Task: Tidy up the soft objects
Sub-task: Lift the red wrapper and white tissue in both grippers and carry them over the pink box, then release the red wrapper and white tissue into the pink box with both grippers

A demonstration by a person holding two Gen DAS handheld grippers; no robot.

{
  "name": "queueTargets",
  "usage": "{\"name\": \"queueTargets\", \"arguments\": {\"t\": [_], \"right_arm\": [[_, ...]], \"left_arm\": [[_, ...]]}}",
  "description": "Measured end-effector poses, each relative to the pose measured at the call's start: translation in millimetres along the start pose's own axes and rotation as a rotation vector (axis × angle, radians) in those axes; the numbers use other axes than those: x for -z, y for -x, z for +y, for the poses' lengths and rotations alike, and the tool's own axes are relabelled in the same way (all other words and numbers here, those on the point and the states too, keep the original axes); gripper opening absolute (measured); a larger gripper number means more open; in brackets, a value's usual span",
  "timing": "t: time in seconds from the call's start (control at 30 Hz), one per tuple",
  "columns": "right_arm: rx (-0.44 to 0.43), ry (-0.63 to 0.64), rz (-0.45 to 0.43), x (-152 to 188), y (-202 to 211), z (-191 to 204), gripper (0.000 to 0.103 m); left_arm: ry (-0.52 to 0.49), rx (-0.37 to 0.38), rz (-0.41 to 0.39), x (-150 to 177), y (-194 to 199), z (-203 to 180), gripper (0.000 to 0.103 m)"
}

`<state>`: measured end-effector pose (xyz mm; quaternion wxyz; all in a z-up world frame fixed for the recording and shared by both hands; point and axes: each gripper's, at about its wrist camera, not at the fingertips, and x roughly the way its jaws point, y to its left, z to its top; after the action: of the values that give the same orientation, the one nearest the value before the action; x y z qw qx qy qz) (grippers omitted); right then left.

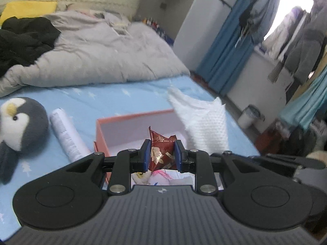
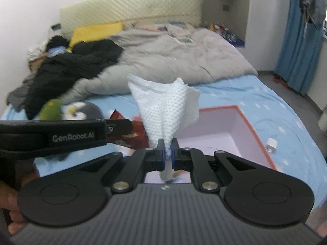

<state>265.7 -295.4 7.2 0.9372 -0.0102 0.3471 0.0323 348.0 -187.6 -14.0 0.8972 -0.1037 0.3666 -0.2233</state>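
Note:
My left gripper (image 1: 162, 155) is shut on a dark red foil snack packet (image 1: 161, 151), held above the near end of an open orange box (image 1: 130, 118) with a pale pink inside. My right gripper (image 2: 168, 152) is shut on a white embossed paper towel (image 2: 167, 106) that fans upward over the same box (image 2: 253, 130). The towel (image 1: 202, 122) shows at the right of the left wrist view. The left gripper's body and the red packet (image 2: 130, 134) show at the left of the right wrist view. A grey penguin plush (image 1: 18, 126) lies left of the box.
A rolled white printed sheet (image 1: 67, 134) lies between the penguin and the box. A grey duvet (image 1: 98, 47) and black clothes (image 1: 22, 38) cover the far bed. A green plush (image 2: 51, 108) and a small white charger (image 2: 271, 144) lie on the blue sheet. A white bin (image 1: 250, 116) stands on the floor.

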Motion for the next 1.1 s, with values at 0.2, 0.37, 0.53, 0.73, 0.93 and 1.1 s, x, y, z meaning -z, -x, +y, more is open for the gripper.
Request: {"name": "queueTargets", "arguments": {"t": [0.2, 0.37, 0.53, 0.73, 0.93, 1.1], "right_arm": [[0.036, -0.094, 0.132, 7.8, -40.1, -50.8, 0.009], [0.066, -0.158, 0.228, 22.5, -73.2, -80.0, 0.009], [0.081, -0.174, 0.277, 30.5, -89.7, -88.8, 0.011], [0.057, -0.224, 0.29, 33.2, -87.5, -96.9, 0.02], [0.056, -0.221, 0.247, 26.9, -70.1, -91.4, 0.036], [0.046, -0.215, 0.159, 13.0, -27.7, -82.9, 0.036]], "left_arm": [[-0.04, -0.001, 0.132, 1.0, -66.4, -5.3, 0.028], [-0.031, -0.021, 0.224, 11.3, -98.3, 2.6, 0.029], [-0.038, -0.028, 0.27, 19.6, -108.5, 6.7, 0.029], [0.009, -0.013, 0.276, 20.1, -102.1, 12.6, 0.046], [-0.052, -0.008, 0.217, 12.3, -59.7, 0.7, 0.046], [-0.103, 0.008, 0.154, 2.6, -14.6, -11.9, 0.046]]}}
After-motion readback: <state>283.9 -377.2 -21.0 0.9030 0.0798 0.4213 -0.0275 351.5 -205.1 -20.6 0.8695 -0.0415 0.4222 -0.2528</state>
